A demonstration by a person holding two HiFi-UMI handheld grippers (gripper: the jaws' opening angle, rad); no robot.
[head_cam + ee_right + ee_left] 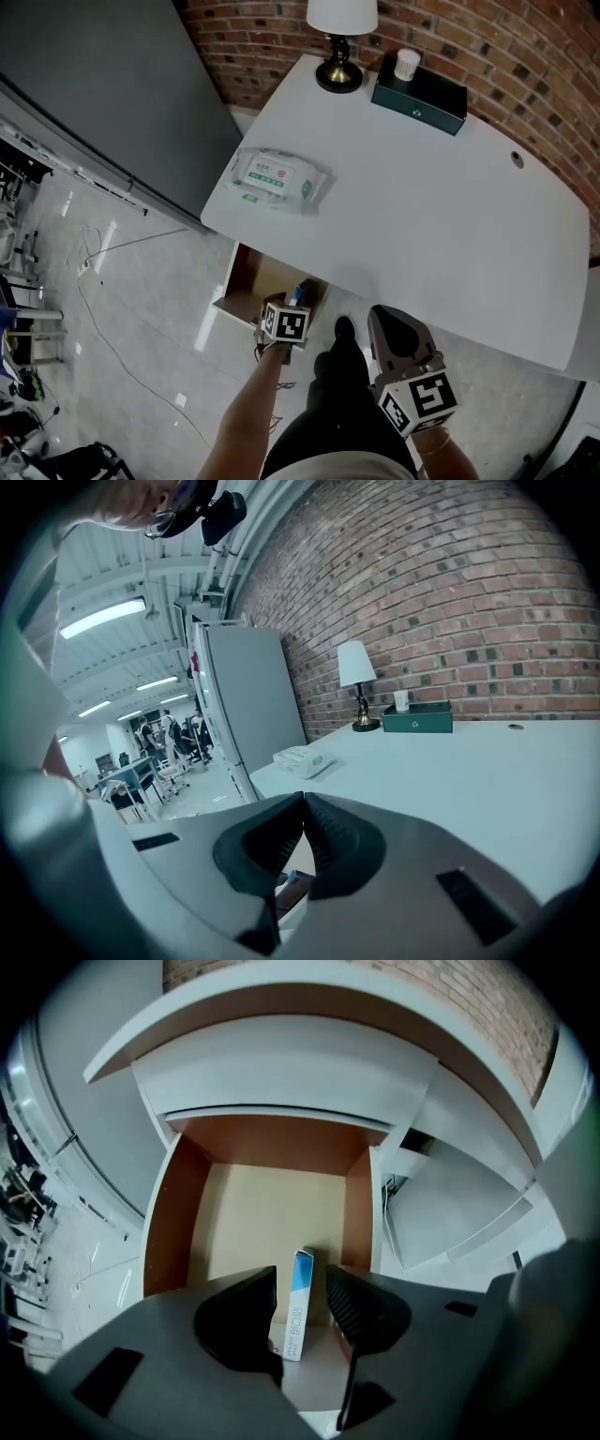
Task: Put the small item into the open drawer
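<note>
The open drawer [246, 281] hangs out under the white desk [422, 225], with brown side walls [169, 1227] and a pale floor. My left gripper [294, 302] is held over its front part. A small blue and white box [298, 1312] stands on end on the drawer floor, between the jaws of the left gripper [302, 1290]. The jaws are open, with a gap on each side of the box. In the head view only the blue top of the box [298, 293] shows. My right gripper [377, 314] hovers by the desk's front edge, shut [302, 803] with nothing in it.
On the desk lie a pack of wet wipes [274, 178], a lamp [340, 42] and a dark green box [422, 96] with a white cup [407, 64] on it. A brick wall runs behind. The person's dark-clad leg and shoe [343, 349] stand beside the drawer. Cables [112, 319] trail on the floor.
</note>
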